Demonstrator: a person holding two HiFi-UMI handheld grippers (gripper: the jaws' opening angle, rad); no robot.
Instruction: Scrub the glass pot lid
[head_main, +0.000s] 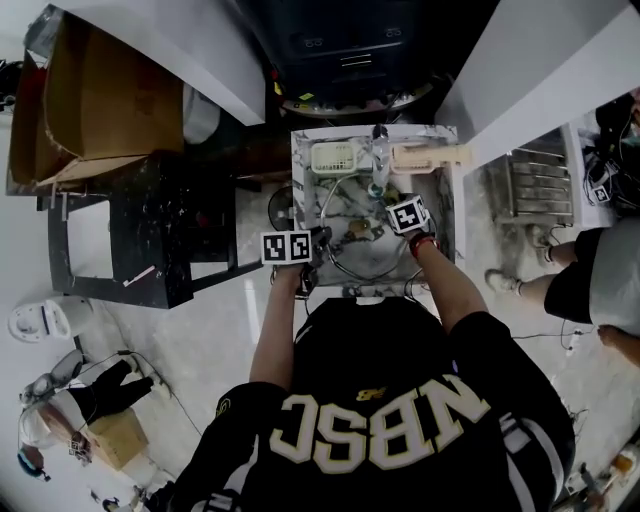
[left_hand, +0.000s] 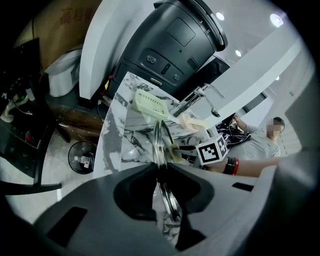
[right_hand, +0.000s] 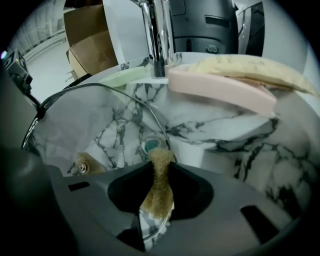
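A workshop-like room: freestanding marble sink (head_main: 302, 180) beside cardboard box (head_main: 90, 95).

Glass lid (head_main: 350, 248) in the sink (head_main: 300, 165), faucet (head_main: 379, 160) behind it, left tray (head_main: 335, 157) and right tray (head_main: 432, 155) seemingly flanking the faucet.

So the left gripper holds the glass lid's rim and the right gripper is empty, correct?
Not empty: the right gripper view shows the right gripper shut on a brown sponge. The left gripper holds the glass lid by its rim.

A cardboard box (head_main: 75, 95) stands near a black table (head_main: 150, 220). The floor (head_main: 200, 340) is pale. Ceiling lights (left_hand: 217, 16) glow overhead.
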